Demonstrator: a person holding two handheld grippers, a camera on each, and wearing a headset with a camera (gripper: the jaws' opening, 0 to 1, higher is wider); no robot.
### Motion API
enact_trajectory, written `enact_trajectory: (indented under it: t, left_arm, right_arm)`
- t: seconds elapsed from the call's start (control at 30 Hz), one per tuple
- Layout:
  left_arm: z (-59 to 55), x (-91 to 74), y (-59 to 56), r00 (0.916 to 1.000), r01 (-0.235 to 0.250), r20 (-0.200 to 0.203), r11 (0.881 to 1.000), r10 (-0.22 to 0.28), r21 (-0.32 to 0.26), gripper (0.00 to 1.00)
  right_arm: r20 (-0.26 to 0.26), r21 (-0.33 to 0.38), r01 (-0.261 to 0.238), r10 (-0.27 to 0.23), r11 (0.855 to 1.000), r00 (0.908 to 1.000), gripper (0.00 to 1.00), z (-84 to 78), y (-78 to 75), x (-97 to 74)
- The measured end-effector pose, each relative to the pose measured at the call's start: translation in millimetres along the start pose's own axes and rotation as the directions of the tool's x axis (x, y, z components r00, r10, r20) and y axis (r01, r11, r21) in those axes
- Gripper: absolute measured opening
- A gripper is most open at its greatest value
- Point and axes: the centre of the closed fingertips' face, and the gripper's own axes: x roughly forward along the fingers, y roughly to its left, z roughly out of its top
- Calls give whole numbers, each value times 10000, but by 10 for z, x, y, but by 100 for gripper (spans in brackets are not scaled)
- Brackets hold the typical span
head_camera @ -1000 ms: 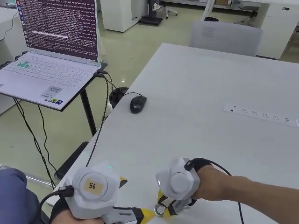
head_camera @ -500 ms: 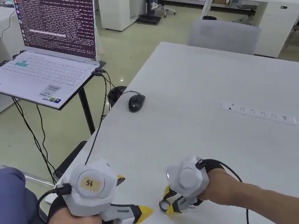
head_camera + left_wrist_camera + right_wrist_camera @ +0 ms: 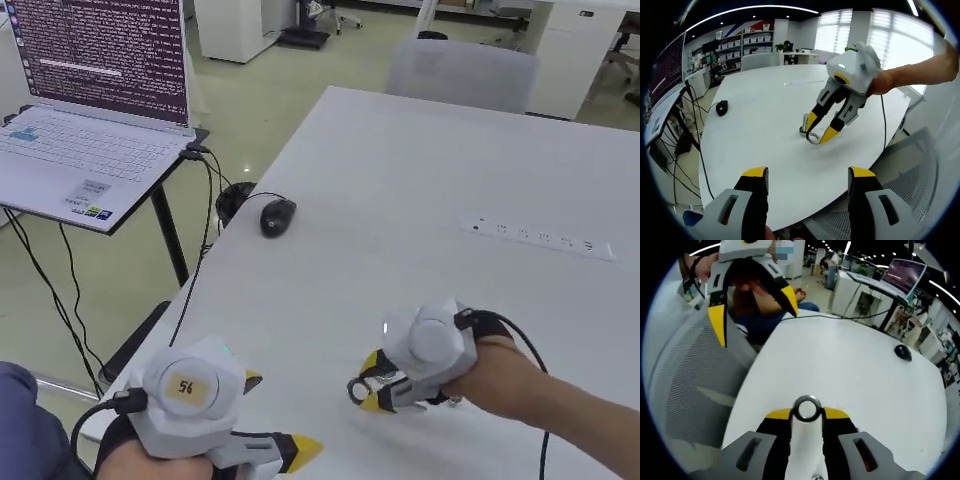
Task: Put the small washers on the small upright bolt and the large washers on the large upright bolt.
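A mouse [image 3: 277, 216] lies by the left edge of the table [image 3: 420, 180]. At the near edge the left gripper [image 3: 808, 173] hangs with its jaws spread wide and nothing between them. To its right, the right gripper [image 3: 366, 385] pinches a metal washer [image 3: 807, 409] at its jaw tips, low over the table just beside an upright bolt [image 3: 806, 121].

A white table [image 3: 420, 170] stands on a pale floor [image 3: 250, 110], open laptop [image 3: 80, 120] beside it, grey chair [image 3: 455, 72] beyond

The white table [image 3: 400, 180] carries a black mouse [image 3: 277, 215] at its left edge, a power strip [image 3: 540, 239] far right, and an upright bolt [image 3: 806, 121] near.
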Motion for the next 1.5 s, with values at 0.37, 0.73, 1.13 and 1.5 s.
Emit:
enact_trajectory:
  t: [0.37, 0.73, 1.13, 1.5]
  left_arm:
    - [65, 47, -56, 9999, 153, 23, 9997, -153, 171, 64]
    - [46, 38, -32, 10000, 87, -28, 9999, -87, 133, 64]
    - [47, 41, -37, 10000, 73, -56, 9999, -72, 114, 64]
    - [42, 53, -44, 9999, 107, -117, 9998, -104, 182, 64]
  right_arm:
    - [-431, 1013, 1113, -1074, 9886, 9933, 23, -189, -487, -236]
    - [-831, 1253, 1008, -908, 9870, 9924, 23, -263, -457, -213]
    - [-1179, 1262, 791, -642, 9889, 9910, 23, -308, -443, -109]
    - [-1461, 1581, 714, -482, 9848, 9881, 24, -388, -458, 17]
